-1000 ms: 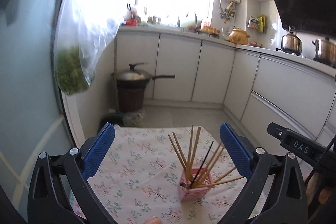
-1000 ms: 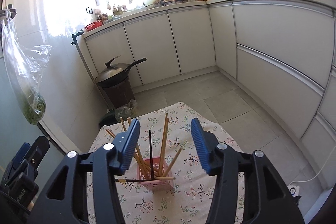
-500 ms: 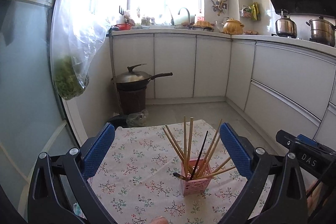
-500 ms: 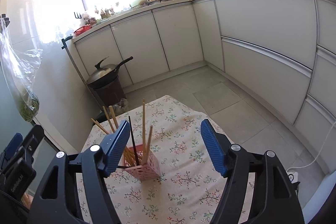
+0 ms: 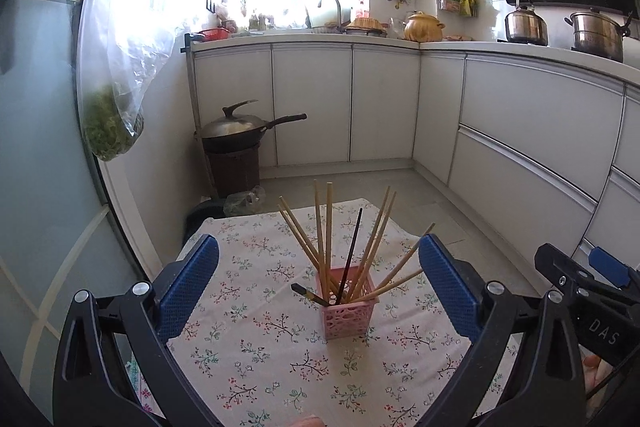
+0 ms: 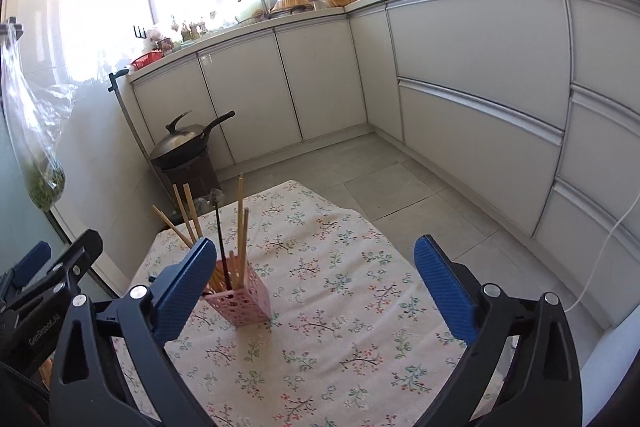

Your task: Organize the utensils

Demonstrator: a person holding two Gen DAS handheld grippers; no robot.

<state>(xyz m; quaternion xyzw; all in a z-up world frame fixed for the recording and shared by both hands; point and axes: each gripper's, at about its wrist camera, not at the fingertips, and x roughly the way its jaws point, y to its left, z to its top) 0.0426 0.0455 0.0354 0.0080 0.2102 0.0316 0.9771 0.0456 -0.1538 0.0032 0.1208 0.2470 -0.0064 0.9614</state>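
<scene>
A pink perforated holder [image 5: 349,302] [image 6: 239,300] stands on a floral tablecloth [image 5: 264,347] [image 6: 340,315], filled with several wooden chopsticks [image 5: 326,227] [image 6: 240,227] and dark ones [image 5: 350,255]. My left gripper [image 5: 319,283] is open, and the holder sits beyond it between the blue pads with nothing touching them. My right gripper [image 6: 316,285] has its jaws opening wide; nothing is between them, and the holder stands just past its left pad [image 6: 186,287]. The right gripper's black body [image 5: 580,291] shows at the right edge of the left wrist view.
White kitchen cabinets [image 5: 384,107] line the back and right. A lidded wok [image 5: 240,127] rests on a brown bin on the floor. A plastic bag of greens [image 5: 112,127] hangs at the left by a glass door. Pots [image 5: 592,31] stand on the counter.
The right gripper's jaws spread much wider and it drew back rightward, so the holder now lies by its left pad. The left gripper dipped and pulled back slightly; the holder looks farther away.
</scene>
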